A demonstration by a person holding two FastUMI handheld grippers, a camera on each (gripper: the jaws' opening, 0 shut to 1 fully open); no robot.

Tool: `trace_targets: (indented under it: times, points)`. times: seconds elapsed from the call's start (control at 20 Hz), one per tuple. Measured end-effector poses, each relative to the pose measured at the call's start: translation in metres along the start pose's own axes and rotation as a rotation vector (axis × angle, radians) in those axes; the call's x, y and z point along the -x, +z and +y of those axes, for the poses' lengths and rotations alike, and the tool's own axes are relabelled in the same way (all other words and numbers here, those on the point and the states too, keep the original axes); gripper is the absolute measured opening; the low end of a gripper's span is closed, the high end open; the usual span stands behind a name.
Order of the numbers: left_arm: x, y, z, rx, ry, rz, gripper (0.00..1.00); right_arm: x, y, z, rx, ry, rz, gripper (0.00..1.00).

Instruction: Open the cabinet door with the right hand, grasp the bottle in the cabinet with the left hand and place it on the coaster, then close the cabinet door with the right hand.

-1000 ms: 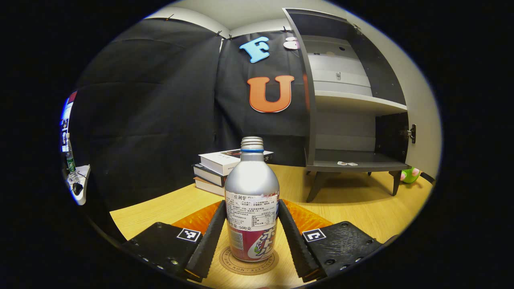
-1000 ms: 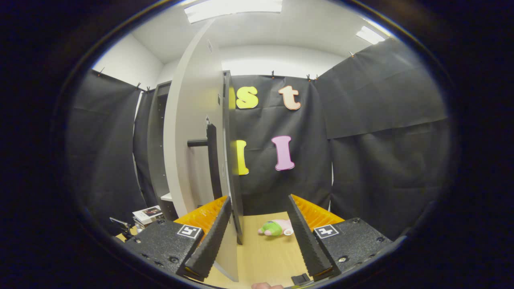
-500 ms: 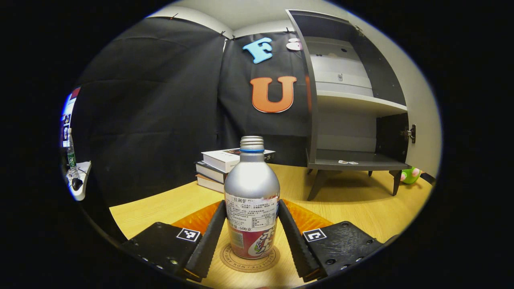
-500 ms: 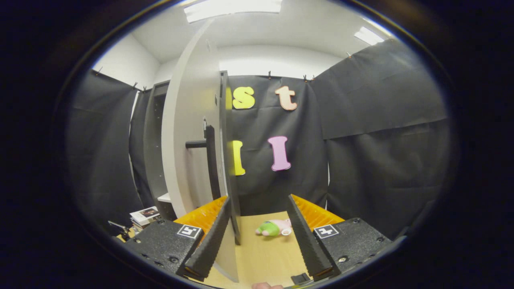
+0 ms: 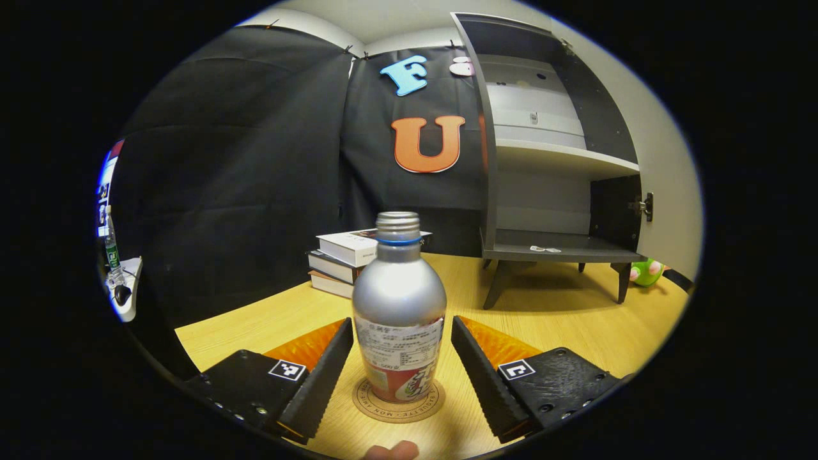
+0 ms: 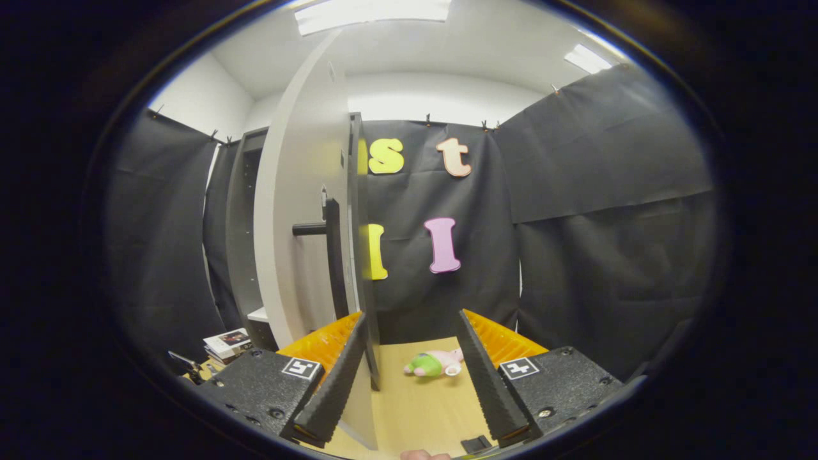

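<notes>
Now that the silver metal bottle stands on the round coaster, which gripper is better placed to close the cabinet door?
Right. The right gripper is open, with the open grey cabinet door and its dark bar handle just ahead. The left gripper is open around the silver metal bottle on the round coaster.

one bottle (image 5: 399, 306), one coaster (image 5: 397, 402), three books (image 5: 342, 260).

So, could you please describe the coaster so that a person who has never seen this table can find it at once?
Start from the wooden table, in front of the open grey cabinet. Between the left gripper and its open fingers stands a silver bottle. The coaster is the flat round tan disc under that bottle, with lettering around its rim, unlike the thick rectangular stack of books behind.
</notes>
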State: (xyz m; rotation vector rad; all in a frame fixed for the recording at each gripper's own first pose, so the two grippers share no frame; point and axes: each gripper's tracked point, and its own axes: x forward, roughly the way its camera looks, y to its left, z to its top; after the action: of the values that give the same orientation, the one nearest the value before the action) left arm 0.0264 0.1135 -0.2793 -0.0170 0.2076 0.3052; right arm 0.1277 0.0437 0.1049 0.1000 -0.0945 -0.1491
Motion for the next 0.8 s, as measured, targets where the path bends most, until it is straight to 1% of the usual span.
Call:
trace_targets:
  times: [0.15,0.35,0.6,0.8]
  points:
    - [0.016,0.030,0.008,0.005,0.013,-0.042,0.95,-0.004,-0.004,-0.001,-0.010,0.006,0.004,0.87]
    - [0.048,0.104,0.009,-0.014,-0.015,-0.135,0.94,-0.006,-0.011,-0.002,-0.032,0.024,0.007,0.88]
    - [0.075,0.184,-0.020,-0.001,-0.106,-0.169,0.94,-0.012,-0.018,-0.004,-0.058,0.056,0.003,0.88]
    - [0.101,0.235,-0.045,-0.033,-0.161,-0.198,0.94,-0.015,-0.016,-0.009,-0.097,0.065,-0.014,0.87]
